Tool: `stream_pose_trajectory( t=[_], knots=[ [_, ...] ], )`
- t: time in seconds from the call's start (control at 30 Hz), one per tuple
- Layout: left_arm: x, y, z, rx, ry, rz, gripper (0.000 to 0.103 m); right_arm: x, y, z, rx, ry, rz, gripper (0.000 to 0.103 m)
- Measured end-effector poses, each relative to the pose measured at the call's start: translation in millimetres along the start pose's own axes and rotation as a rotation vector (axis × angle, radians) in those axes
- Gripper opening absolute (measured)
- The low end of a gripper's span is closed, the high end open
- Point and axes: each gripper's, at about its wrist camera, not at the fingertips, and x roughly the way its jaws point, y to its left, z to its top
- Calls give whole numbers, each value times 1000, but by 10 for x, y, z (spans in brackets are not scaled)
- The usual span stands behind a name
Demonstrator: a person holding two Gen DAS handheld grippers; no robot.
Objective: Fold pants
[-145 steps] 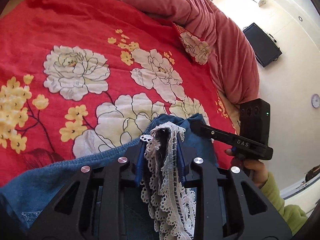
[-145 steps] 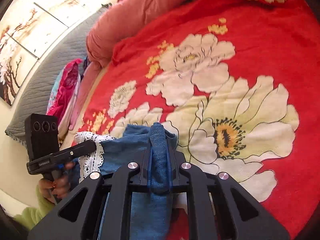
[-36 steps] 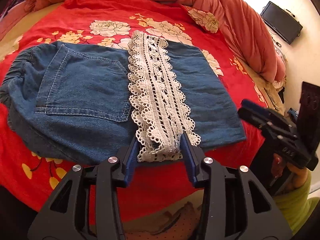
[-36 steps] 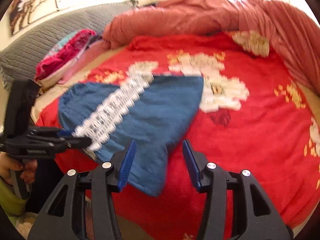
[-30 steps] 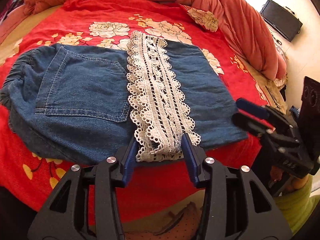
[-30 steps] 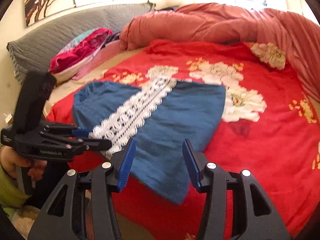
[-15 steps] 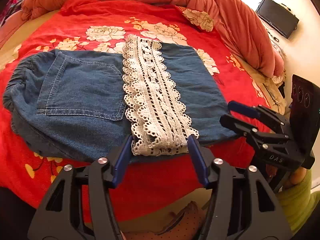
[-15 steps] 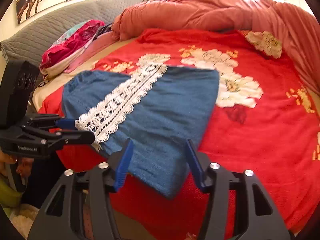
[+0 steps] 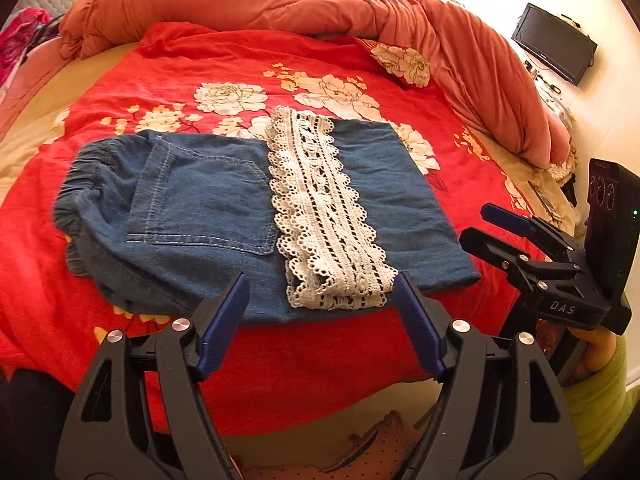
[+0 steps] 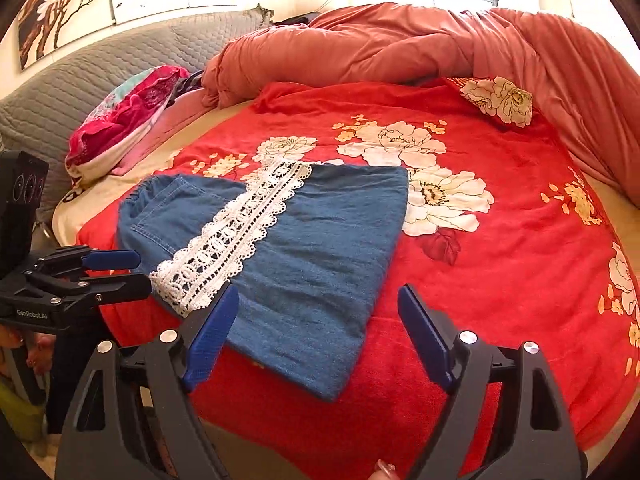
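Observation:
The blue denim pants (image 9: 200, 204) lie folded flat on the red flowered blanket (image 9: 312, 352), with a white lace band (image 9: 324, 220) running across the middle. They also show in the right wrist view (image 10: 320, 248), lace band (image 10: 236, 232) on top. My left gripper (image 9: 320, 320) is open and empty, just short of the fold's near edge. My right gripper (image 10: 316, 328) is open and empty, above the pants' near right corner. Each gripper shows in the other's view: the right one (image 9: 496, 228) and the left one (image 10: 120, 268), both off the cloth.
A salmon duvet (image 9: 320, 0) is bunched along the bed's far side. A pink pillow (image 10: 124, 116) and grey quilted headboard (image 10: 80, 76) are at the left. A black TV (image 9: 554, 42) hangs on the right wall. The bed's near edge (image 9: 320, 436) lies under both grippers.
Both grippers let go of the pants, opened wide and drew back toward the bed's near edge. The pants now lie folded flat with the lace band on top.

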Motion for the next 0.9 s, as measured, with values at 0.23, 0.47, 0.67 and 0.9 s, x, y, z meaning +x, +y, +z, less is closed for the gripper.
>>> stream_pose_trajectory(
  t=[0.23, 0.47, 0.67, 0.9],
  knots=[
    [-105, 138, -14, -30, -19, 11, 84, -3, 76, 48, 14, -7, -12, 91],
    [-208, 344, -36, -72, -44, 17, 91, -14, 143, 109, 28, -17, -28, 97],
    [-323, 501, -73, -85, -79, 46, 93, 24, 221, 159, 21, -7, -42, 98],
    [-396, 742, -134, -139, -93, 59, 93, 110, 360, 278, -7, -3, -35, 98]
  ],
)
